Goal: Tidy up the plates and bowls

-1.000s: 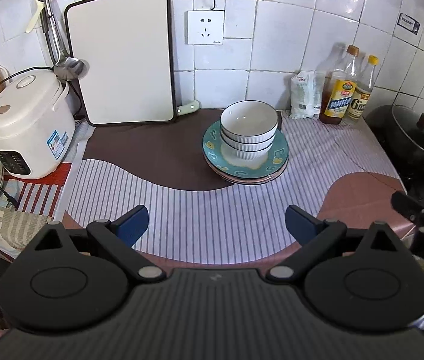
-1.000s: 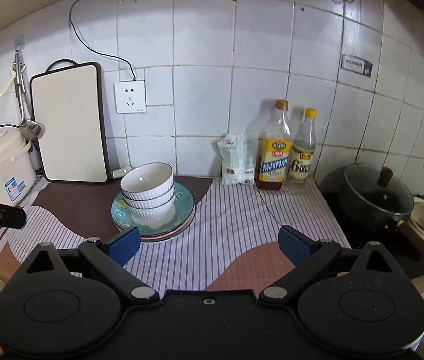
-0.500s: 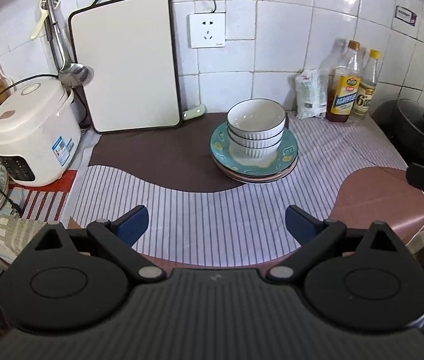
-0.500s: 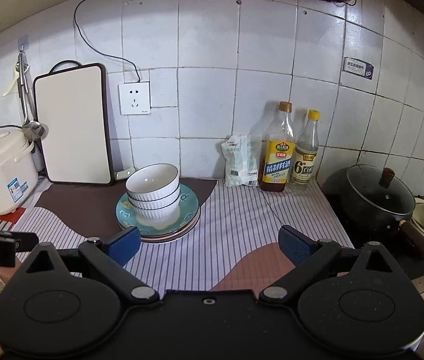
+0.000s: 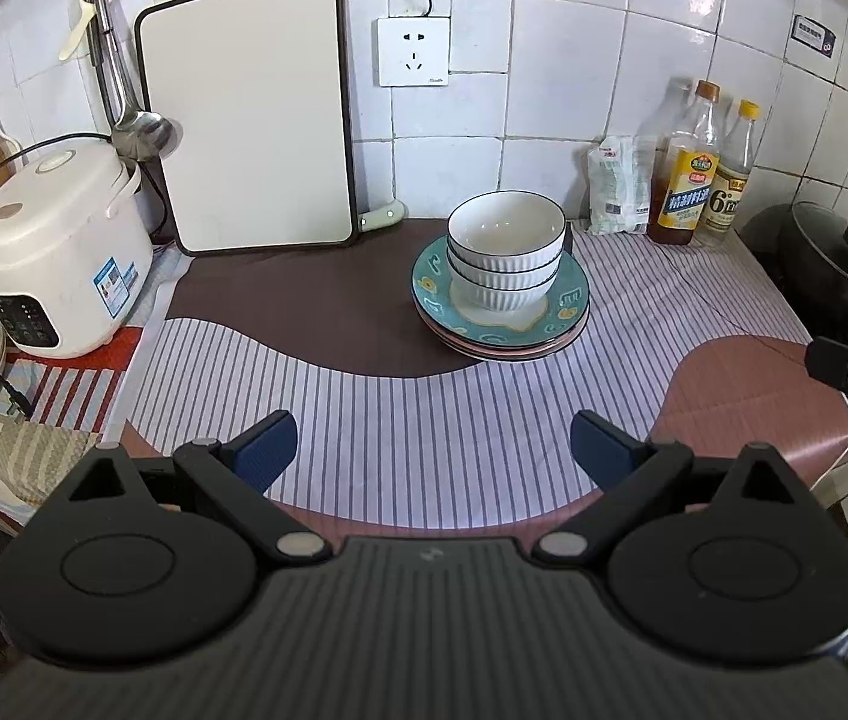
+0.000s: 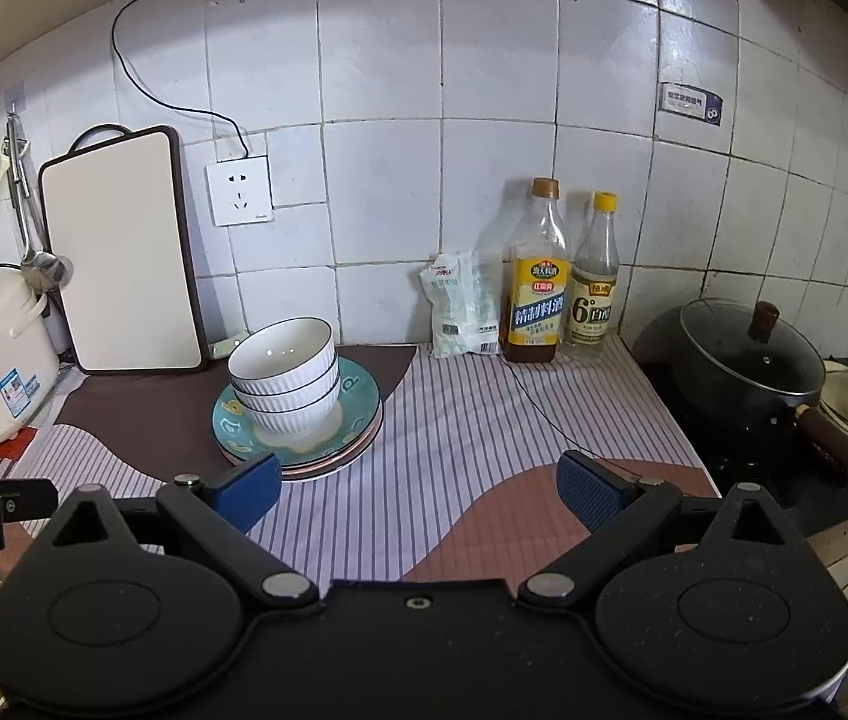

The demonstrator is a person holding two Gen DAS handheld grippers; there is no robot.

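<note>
Three white ribbed bowls (image 5: 506, 252) are nested on a stack of plates (image 5: 568, 306) with a teal patterned plate on top, at the back middle of the counter. The stack also shows in the right wrist view, bowls (image 6: 285, 378) on plates (image 6: 357, 414). My left gripper (image 5: 433, 450) is open and empty, well in front of the stack over the striped mat. My right gripper (image 6: 417, 489) is open and empty, in front and to the right of the stack.
A white rice cooker (image 5: 57, 252) stands at left, a cutting board (image 5: 249, 138) leans on the tiled wall. Bottles (image 5: 688, 180) and a salt bag (image 5: 616, 192) stand at back right. A lidded black pot (image 6: 742, 360) sits on the stove at right.
Both grippers have drawn back and upward from the counter, so the stack looks a little farther off. Both stay open. The stack has not moved.
</note>
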